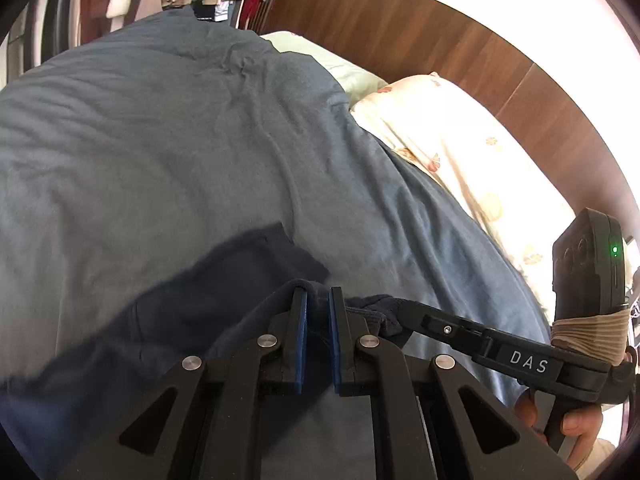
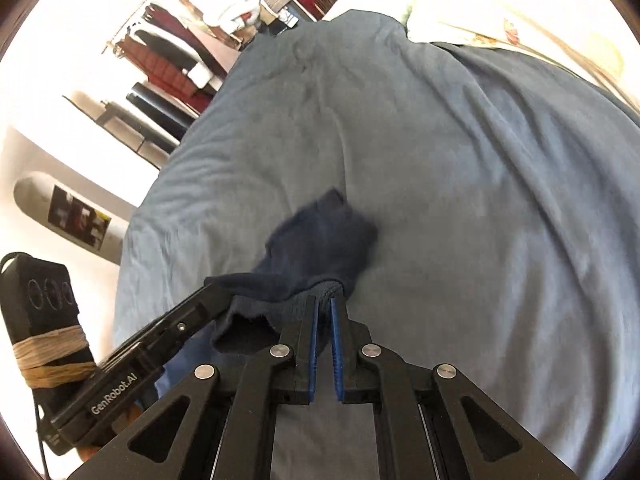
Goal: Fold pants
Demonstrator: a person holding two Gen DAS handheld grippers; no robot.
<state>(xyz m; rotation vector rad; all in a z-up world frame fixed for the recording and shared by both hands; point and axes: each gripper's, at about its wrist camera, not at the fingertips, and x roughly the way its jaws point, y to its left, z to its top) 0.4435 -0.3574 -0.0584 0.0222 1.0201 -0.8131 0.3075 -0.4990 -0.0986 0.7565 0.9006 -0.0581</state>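
Hanging between the two grippers, the dark navy pants [image 1: 192, 304] are bunched and lifted above a bed covered by a wrinkled blue-grey duvet [image 1: 168, 140]. The left gripper [image 1: 318, 300] has its blue-padded fingers [image 1: 301, 344] pinched on a thick fold of the fabric, which fills the narrow gap between them. The right gripper [image 2: 324, 304] is likewise clamped on a ribbed, rolled edge of the garment. From that edge the cloth trails forward in a loose, slightly blurred flap [image 2: 324, 232] over the duvet. The pants look soft and knitted, with no pattern. A floral pillow [image 1: 452, 140] lies at the head of the bed, against a wooden headboard [image 1: 420, 32].
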